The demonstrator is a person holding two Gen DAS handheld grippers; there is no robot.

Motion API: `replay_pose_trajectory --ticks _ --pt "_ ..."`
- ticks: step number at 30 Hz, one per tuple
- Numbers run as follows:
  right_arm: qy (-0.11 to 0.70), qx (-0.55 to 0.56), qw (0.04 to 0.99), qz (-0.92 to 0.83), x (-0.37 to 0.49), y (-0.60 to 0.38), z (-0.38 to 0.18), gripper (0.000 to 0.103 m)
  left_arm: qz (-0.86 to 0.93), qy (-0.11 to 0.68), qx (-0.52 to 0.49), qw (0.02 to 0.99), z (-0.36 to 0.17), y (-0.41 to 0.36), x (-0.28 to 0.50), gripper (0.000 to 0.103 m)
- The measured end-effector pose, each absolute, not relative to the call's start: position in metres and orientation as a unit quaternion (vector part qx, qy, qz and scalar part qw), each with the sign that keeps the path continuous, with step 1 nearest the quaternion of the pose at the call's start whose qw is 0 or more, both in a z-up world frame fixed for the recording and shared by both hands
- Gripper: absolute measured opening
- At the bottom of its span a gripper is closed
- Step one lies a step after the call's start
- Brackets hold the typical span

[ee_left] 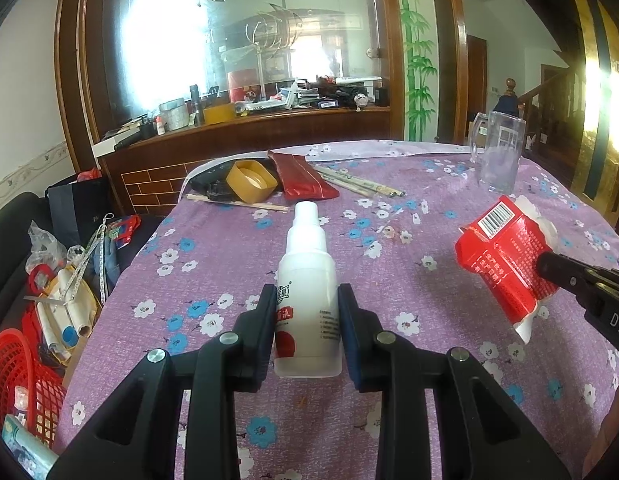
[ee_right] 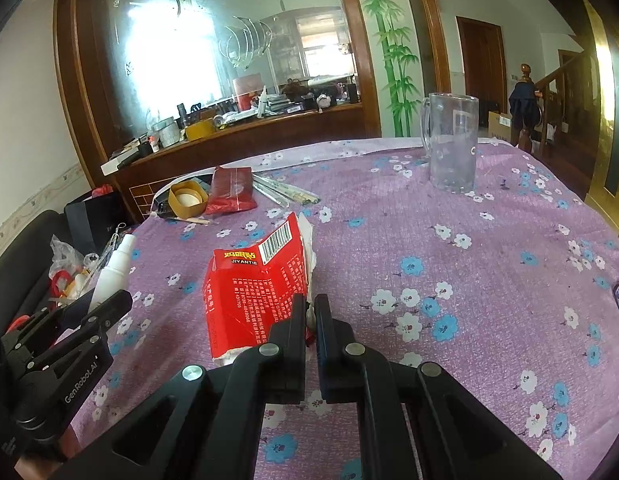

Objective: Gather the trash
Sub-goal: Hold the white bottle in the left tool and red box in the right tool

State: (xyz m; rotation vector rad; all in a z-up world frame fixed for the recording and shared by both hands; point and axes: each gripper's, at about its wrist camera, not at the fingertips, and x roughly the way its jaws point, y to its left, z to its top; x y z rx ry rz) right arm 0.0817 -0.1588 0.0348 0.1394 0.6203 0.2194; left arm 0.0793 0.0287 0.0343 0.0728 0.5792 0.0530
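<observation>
left gripper (ee_left: 305, 300): jaws clamped on white plastic spray bottle (ee_left: 307, 280), held above purple floral tablecloth (ee_left: 429, 360). right gripper (ee_right: 309, 312): jaws pinched tight on crumpled red paper packet (ee_right: 257, 284), likewise lifted.

Table (ee_right: 489, 280) under a purple cloth with white and blue flower print. Far right: 1 clear glass mug (ee_right: 451, 144), upright. Far left cluster: yellow round lid (ee_left: 251, 181) resting on a dark object, dark red pouch (ee_left: 301, 178) just beside it, loose chopsticks (ee_left: 359, 186) to the pouch's right, 1 more in front of the lid.
</observation>
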Motion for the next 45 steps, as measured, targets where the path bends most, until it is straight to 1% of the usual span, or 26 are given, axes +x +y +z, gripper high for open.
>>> replay_pose_trajectory --ticks 13,26,45 --pt "0.296 0.039 0.947 0.114 0.075 -0.146 0.035 0.005 0.043 0.276 0.012 0.960 0.041 0.041 0.077 0.029" --pt "0.280 0.040 0.946 0.156 0.065 -0.139 0.047 0.005 0.095 0.268 -0.021 0.959 0.047 0.069 0.079 0.029" --pt "0.266 0.022 0.945 0.190 0.049 -0.121 0.053 0.006 0.139 0.256 -0.039 0.956 0.052 0.089 0.078 0.029"
